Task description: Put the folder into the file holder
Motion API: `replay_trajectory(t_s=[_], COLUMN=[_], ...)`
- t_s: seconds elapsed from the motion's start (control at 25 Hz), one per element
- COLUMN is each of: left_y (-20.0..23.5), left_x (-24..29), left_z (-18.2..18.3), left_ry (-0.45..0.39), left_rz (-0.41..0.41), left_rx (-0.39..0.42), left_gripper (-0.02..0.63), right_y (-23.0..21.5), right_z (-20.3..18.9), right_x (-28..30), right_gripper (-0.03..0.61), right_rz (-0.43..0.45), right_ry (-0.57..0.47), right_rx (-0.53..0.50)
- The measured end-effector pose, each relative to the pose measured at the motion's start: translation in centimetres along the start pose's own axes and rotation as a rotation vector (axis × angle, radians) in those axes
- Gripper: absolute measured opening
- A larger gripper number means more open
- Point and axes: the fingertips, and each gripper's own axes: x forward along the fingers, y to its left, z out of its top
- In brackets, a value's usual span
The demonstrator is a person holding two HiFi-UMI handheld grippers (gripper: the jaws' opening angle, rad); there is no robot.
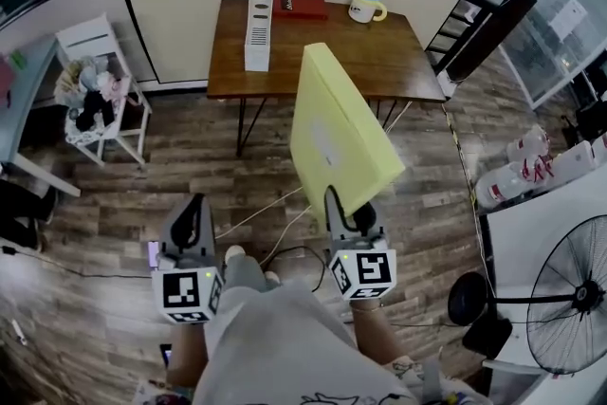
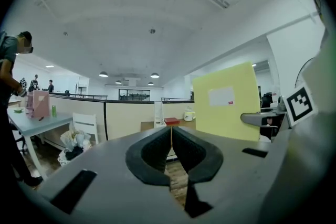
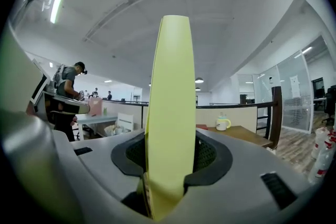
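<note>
No word or number can be read anywhere here. The yellow folder, held up on the near side of the table, bears a white label with a small red mark at its lower right corner; its print is too small to make out. The red book at the table's far edge shows a pale line of lettering, blurred beyond reading. The marker cube on the left hand-held gripper and the one on the right hand-held gripper carry black-and-white square patterns, not letters. The white bags to the right of the table have red print, also illegible.
</note>
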Motion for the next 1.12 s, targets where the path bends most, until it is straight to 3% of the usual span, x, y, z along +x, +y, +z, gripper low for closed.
replay_trajectory(t_s=[0.4, 1.12], left_y=[2.3, 13.7], left_x=[4.4, 20.7], left_z=[-0.1, 3.3], left_ry=[-0.008, -0.018], left_rz=[-0.004, -0.106], left_rx=[0.000, 0.006], left_gripper=[0.011, 0.011], right_y=[-0.6, 1.4], right_z=[-0.7, 1.4], right_x=[4.1, 22.5], right_gripper=[0.158, 0.158], right_rz=[-0.020, -0.105], right_ry=[0.015, 0.030], right_rx=[-0.002, -0.013])
